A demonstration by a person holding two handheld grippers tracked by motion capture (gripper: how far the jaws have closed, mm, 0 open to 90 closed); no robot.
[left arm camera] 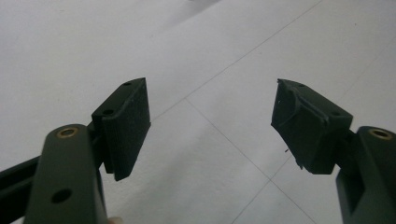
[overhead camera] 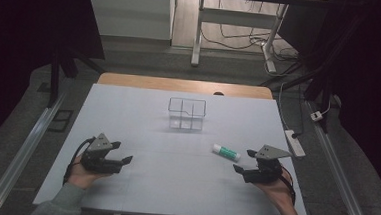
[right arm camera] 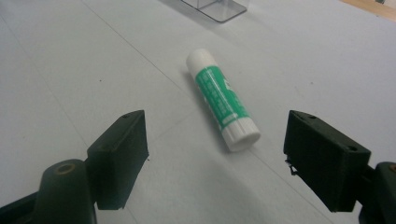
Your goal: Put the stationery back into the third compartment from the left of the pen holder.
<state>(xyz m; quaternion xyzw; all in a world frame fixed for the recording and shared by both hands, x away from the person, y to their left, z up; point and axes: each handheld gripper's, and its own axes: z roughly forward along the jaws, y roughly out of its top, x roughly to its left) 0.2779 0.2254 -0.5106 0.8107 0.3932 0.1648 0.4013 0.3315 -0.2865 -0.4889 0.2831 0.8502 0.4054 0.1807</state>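
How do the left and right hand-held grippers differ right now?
The right hand-held gripper has the green-and-white glue stick lying just ahead of its jaws; the left hand-held gripper faces only bare white table cover. The right one sits nearer the table's right edge, the left one further in from its edge. Both are open, hold nothing, and point toward the clear divided box.

White-covered table (overhead camera: 128, 113): glue stick (overhead camera: 225, 151), clear organizer (overhead camera: 186, 114).

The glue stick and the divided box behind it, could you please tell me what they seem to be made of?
The glue stick looks like smooth, slightly glossy plastic: white cap and base, green printed label. The divided box seems clear hard plastic, perhaps acrylic: the table shows through its walls.
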